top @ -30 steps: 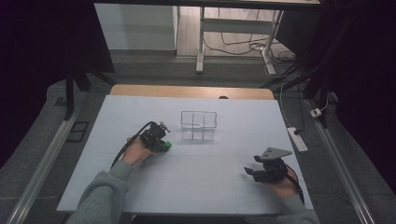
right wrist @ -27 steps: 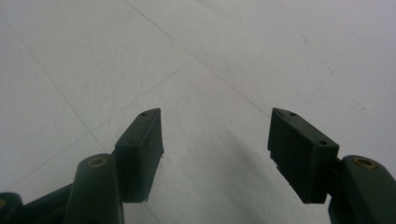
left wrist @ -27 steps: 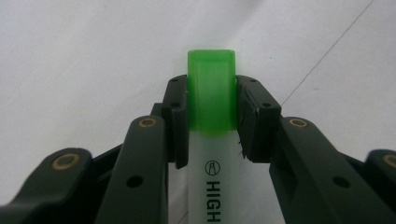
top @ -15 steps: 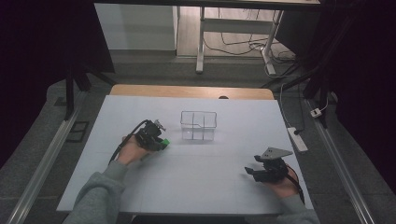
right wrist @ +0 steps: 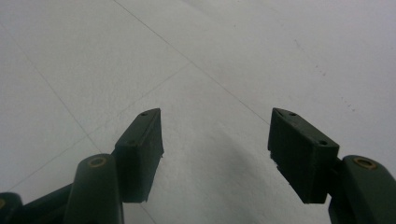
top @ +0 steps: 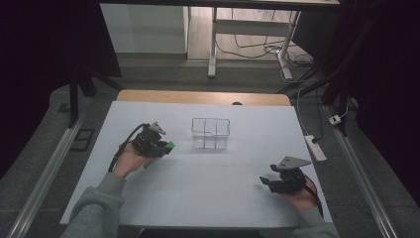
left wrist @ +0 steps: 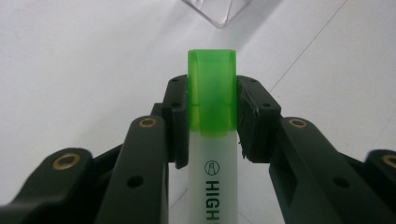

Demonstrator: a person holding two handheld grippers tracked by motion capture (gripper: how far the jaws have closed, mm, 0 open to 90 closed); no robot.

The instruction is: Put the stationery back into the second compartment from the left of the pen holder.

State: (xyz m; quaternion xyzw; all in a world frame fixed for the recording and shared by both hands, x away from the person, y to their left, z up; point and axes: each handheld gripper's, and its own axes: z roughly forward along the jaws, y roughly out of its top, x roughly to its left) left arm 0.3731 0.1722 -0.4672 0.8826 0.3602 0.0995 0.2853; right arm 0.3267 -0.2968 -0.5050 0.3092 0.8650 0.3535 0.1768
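A highlighter [left wrist: 212,107] with a green cap and a pale body marked "HIGH" sits clamped between the pads of my left gripper [left wrist: 211,100]. From above, that left gripper [top: 159,145] hangs over the left part of the white table, the highlighter's green cap [top: 170,146] pointing toward a clear plastic divided box [top: 211,133]. A corner of the clear box [left wrist: 219,11] shows ahead of the cap. My right gripper [top: 268,180] rests low near the table's front right, and in its own view the right gripper [right wrist: 215,144] stands open over bare table.
The white table [top: 208,188] ends in a wooden strip [top: 203,97] at the far side. A power strip [top: 317,147] lies by the right edge. Metal rails run along both sides on the floor, and desk legs with cables stand beyond.
The left hand has drawn back toward the left and risen slightly with the highlighter in its grip. The right hand has stayed where it was.
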